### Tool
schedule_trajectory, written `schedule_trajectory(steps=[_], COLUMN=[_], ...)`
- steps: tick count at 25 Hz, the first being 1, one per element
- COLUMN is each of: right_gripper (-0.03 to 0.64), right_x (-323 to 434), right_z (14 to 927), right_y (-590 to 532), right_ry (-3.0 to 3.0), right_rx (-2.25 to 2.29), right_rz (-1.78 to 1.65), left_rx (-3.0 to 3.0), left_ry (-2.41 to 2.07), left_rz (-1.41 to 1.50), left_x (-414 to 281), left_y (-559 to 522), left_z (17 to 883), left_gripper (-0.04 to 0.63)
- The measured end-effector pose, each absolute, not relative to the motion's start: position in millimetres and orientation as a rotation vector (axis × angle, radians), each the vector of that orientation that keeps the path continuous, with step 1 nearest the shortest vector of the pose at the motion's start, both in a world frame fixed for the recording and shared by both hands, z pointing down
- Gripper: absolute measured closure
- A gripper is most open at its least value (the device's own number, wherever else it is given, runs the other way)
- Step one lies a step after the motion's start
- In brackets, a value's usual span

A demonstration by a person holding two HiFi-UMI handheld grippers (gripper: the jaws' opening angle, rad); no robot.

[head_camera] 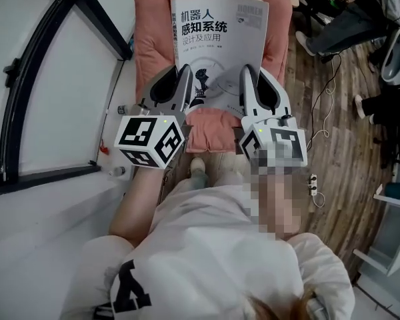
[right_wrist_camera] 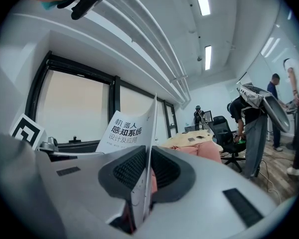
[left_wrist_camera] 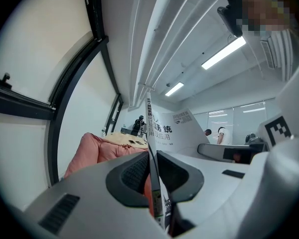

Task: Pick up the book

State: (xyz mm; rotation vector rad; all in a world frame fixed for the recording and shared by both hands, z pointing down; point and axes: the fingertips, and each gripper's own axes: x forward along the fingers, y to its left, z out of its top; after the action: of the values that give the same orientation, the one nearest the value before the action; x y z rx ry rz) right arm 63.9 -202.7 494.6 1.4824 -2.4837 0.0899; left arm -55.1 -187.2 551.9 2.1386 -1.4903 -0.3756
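A white and grey book (head_camera: 220,39) with a large printed title is held up over a pink cushion, its lower edge clamped from both sides. My left gripper (head_camera: 185,85) is shut on the book's lower left edge. My right gripper (head_camera: 248,85) is shut on its lower right edge. In the left gripper view the thin cover (left_wrist_camera: 174,131) runs straight between the dark pads of the left gripper (left_wrist_camera: 152,158). In the right gripper view the book (right_wrist_camera: 127,131) stands pinched in the right gripper (right_wrist_camera: 148,163).
The pink cushion (head_camera: 153,39) lies under the book. A dark-framed window (head_camera: 27,99) runs along the left. To the right is wood floor with cables and a power strip (head_camera: 313,182); people sit at the far right (head_camera: 347,19). A person (right_wrist_camera: 249,128) bends by an office chair (right_wrist_camera: 224,133).
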Motion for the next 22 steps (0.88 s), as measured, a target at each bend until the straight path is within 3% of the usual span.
schedule_trajectory(steps=[22], right_gripper=[0.56], right_x=[64.6], right_z=[499.1], right_y=[-207.7], right_ry=[-2.349], right_rx=[1.587], right_rz=[0.132], left_rx=[2.12], left_ry=[-1.3], left_rz=[-0.411], left_x=[-53.6], left_y=[-192.6], left_z=[558.9], left_gripper=[0.546])
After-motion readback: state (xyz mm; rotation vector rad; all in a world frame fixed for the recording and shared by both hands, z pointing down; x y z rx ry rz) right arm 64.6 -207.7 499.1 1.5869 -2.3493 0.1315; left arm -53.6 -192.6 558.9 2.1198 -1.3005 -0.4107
